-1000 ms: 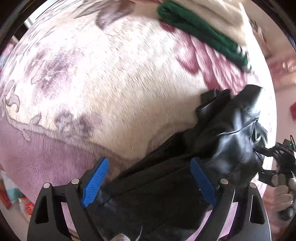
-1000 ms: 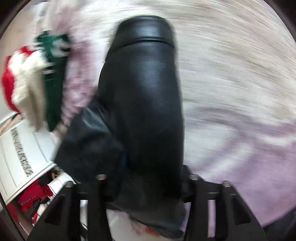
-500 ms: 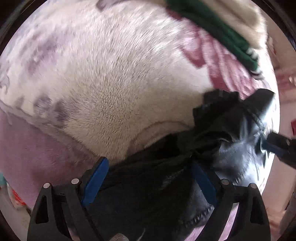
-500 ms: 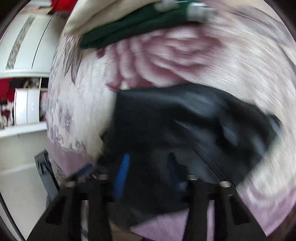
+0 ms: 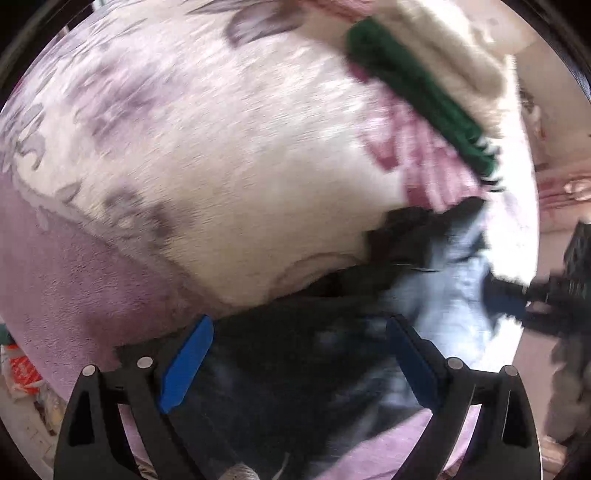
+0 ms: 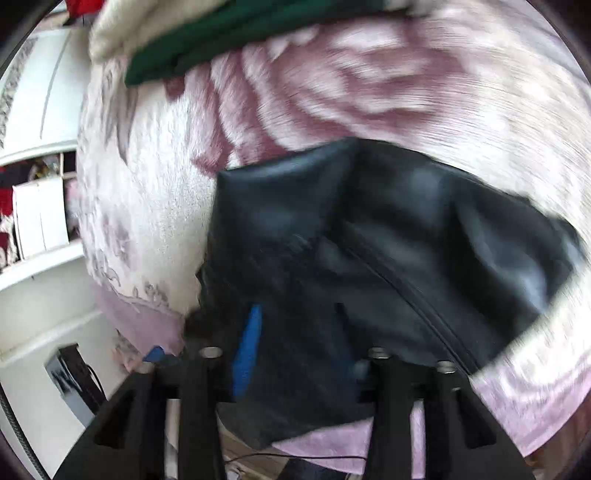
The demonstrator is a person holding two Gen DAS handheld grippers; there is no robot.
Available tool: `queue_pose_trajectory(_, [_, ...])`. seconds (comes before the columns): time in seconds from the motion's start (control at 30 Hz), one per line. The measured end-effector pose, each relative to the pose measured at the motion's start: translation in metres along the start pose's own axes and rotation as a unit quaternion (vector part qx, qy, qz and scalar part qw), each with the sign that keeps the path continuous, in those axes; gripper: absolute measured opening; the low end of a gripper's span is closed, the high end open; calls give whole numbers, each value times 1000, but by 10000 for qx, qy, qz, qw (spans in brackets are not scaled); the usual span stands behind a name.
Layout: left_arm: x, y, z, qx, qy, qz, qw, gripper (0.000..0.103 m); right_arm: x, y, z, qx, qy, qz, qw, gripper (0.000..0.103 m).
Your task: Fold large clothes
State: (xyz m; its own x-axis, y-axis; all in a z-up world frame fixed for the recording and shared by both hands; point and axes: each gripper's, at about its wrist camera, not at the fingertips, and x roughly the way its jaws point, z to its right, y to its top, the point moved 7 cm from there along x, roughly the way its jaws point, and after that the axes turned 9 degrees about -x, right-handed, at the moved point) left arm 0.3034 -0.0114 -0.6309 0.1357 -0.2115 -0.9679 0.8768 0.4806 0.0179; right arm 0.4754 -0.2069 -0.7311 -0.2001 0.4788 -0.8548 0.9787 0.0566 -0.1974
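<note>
The left claw [image 5: 295,354] is hanging spread over the jacket [image 6: 369,240]. The right claw [image 6: 295,339] is seemingly pinching its edge, though blur hides this. Next, flattening it ahead for folding.

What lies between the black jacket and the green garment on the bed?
Only bare floral blanket separates the black jacket from the green garment, shown in the right wrist view.

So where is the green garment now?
In the right wrist view the green garment lies top left on the floral blanket, under a cream garment, beyond the black jacket.
</note>
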Motion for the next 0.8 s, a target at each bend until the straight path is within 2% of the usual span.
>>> queue_pose_trajectory(0.1, [20, -1, 30, 56, 7, -61, 10000, 97, -37, -39, 46, 199, -264, 294, 9990, 51])
queue_pose_trajectory(0.13, [33, 1, 37, 69, 154, -103, 9998, 97, -44, -50, 62, 249, -300, 326, 9987, 51])
queue_pose_trajectory(0.17, [56, 4, 39, 147, 552, -165, 9982, 97, -47, -58, 76, 347, -330, 350, 9982, 51])
queue_pose_trajectory(0.2, [73, 5, 39, 213, 748, -239, 9967, 97, -46, -64, 87, 444, -342, 326, 9979, 51])
queue_pose_trajectory(0.23, [95, 7, 36, 199, 847, -375, 9955, 103, -46, -70, 105, 589, -305, 284, 9974, 51])
queue_pose_trajectory(0.33, [110, 11, 29, -175, 448, -446, 9978, 103, -38, -79, 133, 742, -156, 161, 9970, 51])
queue_pose_trajectory(0.37, [107, 11, 28, -170, 406, -450, 9980, 103, -27, -81, 137, 691, 3, 134, 9975, 52])
queue_pose_trajectory(0.43, [92, 7, 26, -256, 441, -413, 9978, 103, -16, -79, 141, 562, 322, 216, 9977, 70])
queue_pose_trajectory(0.47, [77, 2, 21, -314, 504, -339, 9977, 103, -11, -73, 149, 483, 592, 327, 9965, 85])
queue_pose_trajectory(0.53, [47, -6, 17, -425, 729, -74, 9964, 101, -1, -64, 161, 491, 979, 383, 9932, 87])
queue_pose_trajectory(0.57, [26, -14, 17, -479, 947, 177, 9942, 101, 8, -56, 170, 549, 1199, 397, 9905, 87])
queue_pose_trajectory(0.63, [7, -27, 23, -583, 848, 343, 9941, 101, 23, -45, 181, 687, 1455, 350, 9864, 89])
queue_pose_trajectory(0.7, [6, -42, 37, -654, 613, 302, 9955, 87, 21, -38, 180, 714, 1625, 437, 9832, 93])
queue_pose_trajectory(0.77, [28, -51, 49, -547, 598, 148, 9966, 36, 12, -32, 174, 599, 1802, 649, 9797, 92])
queue_pose_trajectory(0.8, [41, -54, 46, -477, 720, 46, 9963, 26, 8, -30, 173, 571, 1855, 761, 9780, 92])
